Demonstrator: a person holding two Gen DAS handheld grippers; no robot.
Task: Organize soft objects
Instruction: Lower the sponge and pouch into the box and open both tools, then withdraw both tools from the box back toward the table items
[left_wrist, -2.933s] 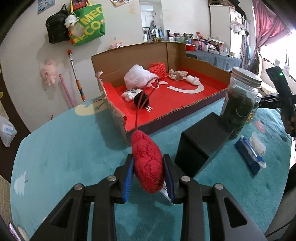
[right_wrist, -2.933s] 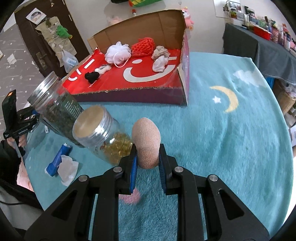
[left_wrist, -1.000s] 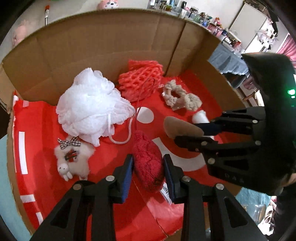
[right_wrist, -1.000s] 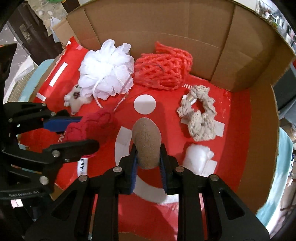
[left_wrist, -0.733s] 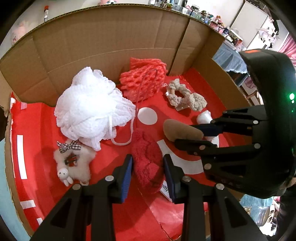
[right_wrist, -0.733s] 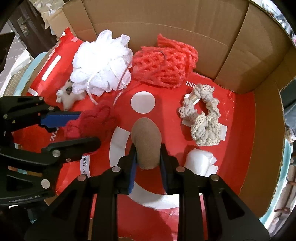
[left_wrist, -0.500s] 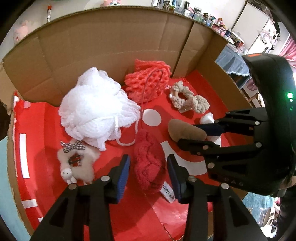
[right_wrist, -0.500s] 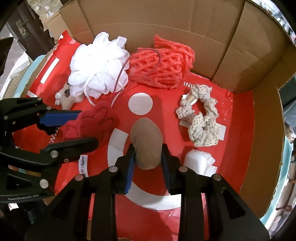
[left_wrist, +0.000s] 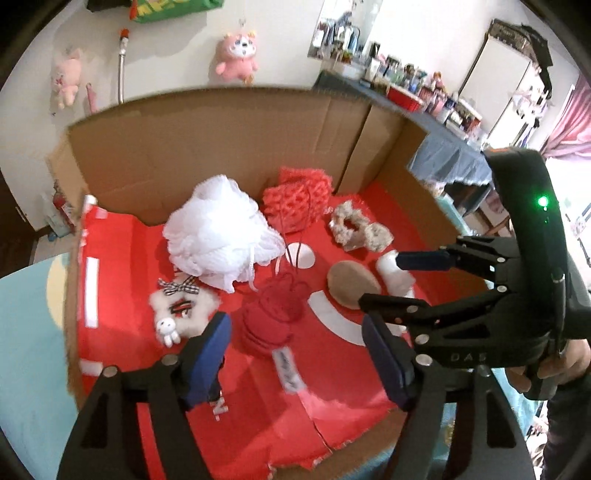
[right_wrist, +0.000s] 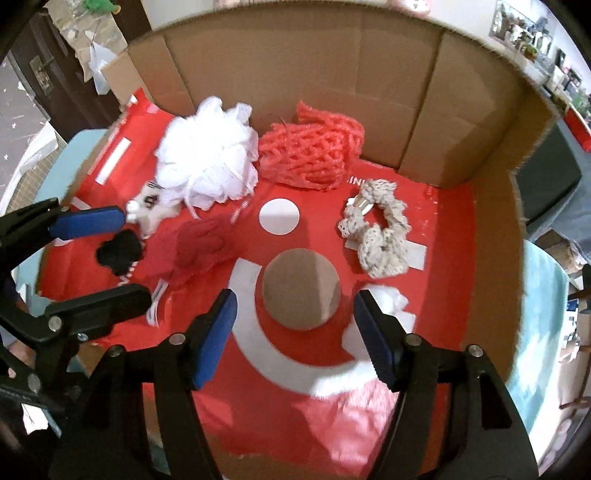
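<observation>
— What sort of place am I steering these tools around in?

— A lived-in home, I'd say a bedroom or family room. I see pink plush toys (left_wrist: 236, 59) hung on a pale wall (left_wrist: 177, 48), with a green tote bag (left_wrist: 173, 7) above them.

— Anything else that says home?

— A long side table (left_wrist: 443, 147) under a grey cloth, crowded with small bottles and boxes (left_wrist: 424, 96). A pink curtain (left_wrist: 569, 122) by a bright window. From my right camera, a dark wooden door (right_wrist: 40, 70) with a metal handle. A teal rug (left_wrist: 26, 332) with childlike shapes lies under the cardboard box (left_wrist: 221, 129).
</observation>
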